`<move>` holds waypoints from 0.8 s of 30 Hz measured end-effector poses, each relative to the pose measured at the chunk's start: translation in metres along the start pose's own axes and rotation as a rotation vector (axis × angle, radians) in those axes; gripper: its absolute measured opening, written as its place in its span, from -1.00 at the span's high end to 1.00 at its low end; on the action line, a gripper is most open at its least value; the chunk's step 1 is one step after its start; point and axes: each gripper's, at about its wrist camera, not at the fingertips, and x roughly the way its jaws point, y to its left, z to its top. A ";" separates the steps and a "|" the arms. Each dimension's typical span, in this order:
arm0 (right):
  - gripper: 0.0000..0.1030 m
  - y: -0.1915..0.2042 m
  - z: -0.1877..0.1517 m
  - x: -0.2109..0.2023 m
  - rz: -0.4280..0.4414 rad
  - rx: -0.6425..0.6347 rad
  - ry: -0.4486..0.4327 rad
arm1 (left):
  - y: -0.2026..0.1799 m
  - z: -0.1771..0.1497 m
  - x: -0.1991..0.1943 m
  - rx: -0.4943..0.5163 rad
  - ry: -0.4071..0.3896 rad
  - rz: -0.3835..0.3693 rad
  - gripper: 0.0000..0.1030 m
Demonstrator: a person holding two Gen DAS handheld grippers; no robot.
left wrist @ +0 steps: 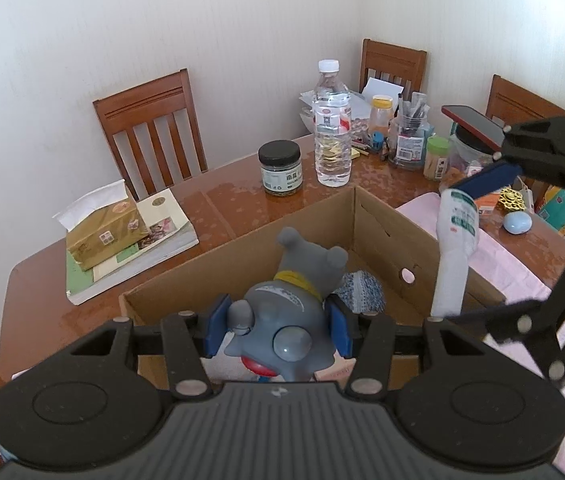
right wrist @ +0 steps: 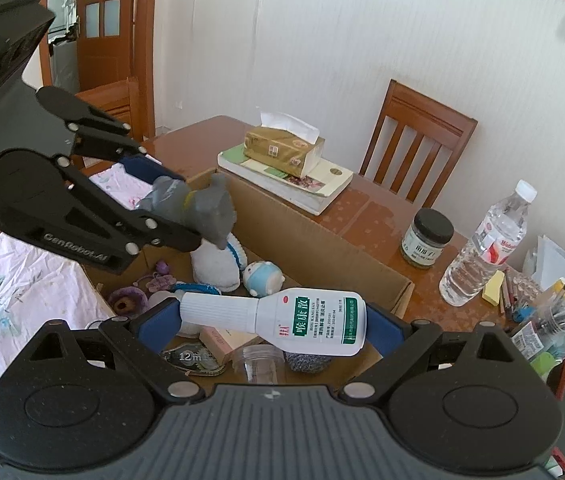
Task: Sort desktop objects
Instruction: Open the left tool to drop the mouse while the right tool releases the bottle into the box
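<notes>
Left claw grips a grey toy and right claw grips a white bottle, both above a cardboard box.

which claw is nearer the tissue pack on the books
Left. The left claw, holding the grey toy, is on the tissue pack side of the box; the right claw is farther across.

Grey toy, white green-labelled bottle, brown cardboard box
</notes>
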 end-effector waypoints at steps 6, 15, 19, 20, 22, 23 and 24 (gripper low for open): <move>-0.91 -0.009 -0.001 0.017 0.019 0.015 0.024 | 0.003 0.009 0.025 -0.006 0.018 -0.011 0.01; -0.91 -0.020 -0.001 0.036 0.040 0.035 0.049 | 0.004 0.020 0.055 -0.007 0.034 -0.029 -0.02; -0.91 -0.024 -0.003 0.042 0.051 0.043 0.051 | 0.004 0.021 0.064 -0.016 0.039 -0.014 -0.79; -0.93 -0.024 -0.003 0.043 0.053 0.048 0.049 | 0.004 0.020 0.063 -0.016 0.028 -0.016 -0.80; -1.00 -0.025 -0.004 0.044 0.036 0.053 0.046 | 0.005 0.020 0.062 -0.014 0.036 -0.030 -0.80; -1.00 -0.025 -0.005 0.045 0.031 0.053 0.047 | 0.006 0.019 0.062 -0.011 0.038 -0.028 -0.80; -1.00 -0.026 -0.005 0.045 0.031 0.056 0.050 | 0.006 0.018 0.062 -0.007 0.042 -0.023 -0.80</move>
